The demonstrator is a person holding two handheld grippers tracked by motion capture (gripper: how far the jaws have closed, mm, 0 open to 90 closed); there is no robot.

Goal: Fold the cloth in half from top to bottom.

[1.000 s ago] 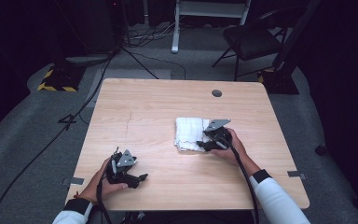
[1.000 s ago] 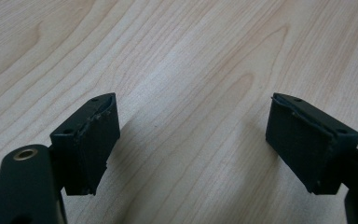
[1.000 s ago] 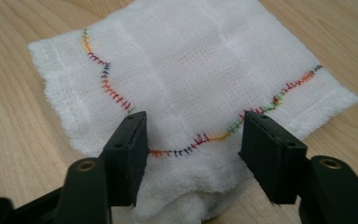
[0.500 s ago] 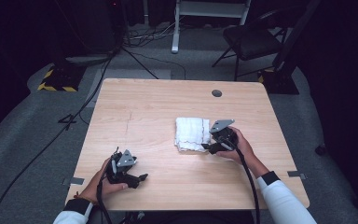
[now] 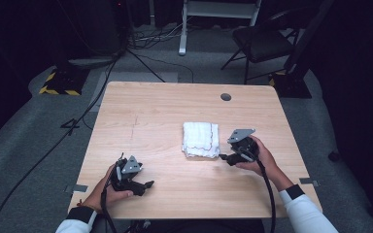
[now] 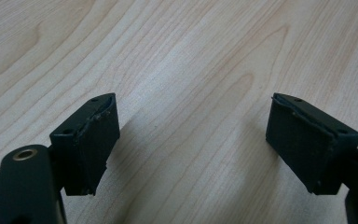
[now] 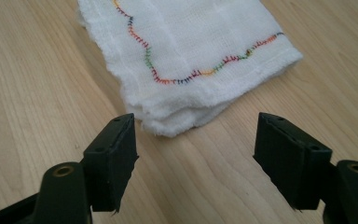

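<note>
A folded white cloth (image 5: 201, 139) with a multicoloured stitched hem lies on the wooden table (image 5: 165, 111), right of centre. In the right gripper view the cloth (image 7: 191, 56) has its near corner just ahead of the jaws. My right gripper (image 5: 226, 158) rests on the table just right of the cloth's near corner, open, with nothing between its fingers (image 7: 114, 158). My left gripper (image 5: 145, 186) sits near the front left edge, held in a hand, open over bare wood (image 6: 191, 140), far from the cloth.
A round cable hole (image 5: 226, 97) is set near the table's far edge. Beyond the table stand a black chair (image 5: 264, 46) and a white frame (image 5: 218, 12). Cables run across the grey floor at the left (image 5: 58, 141).
My right gripper has drawn back to the right and toward the front, off the cloth's edge. The left gripper has stayed put.
</note>
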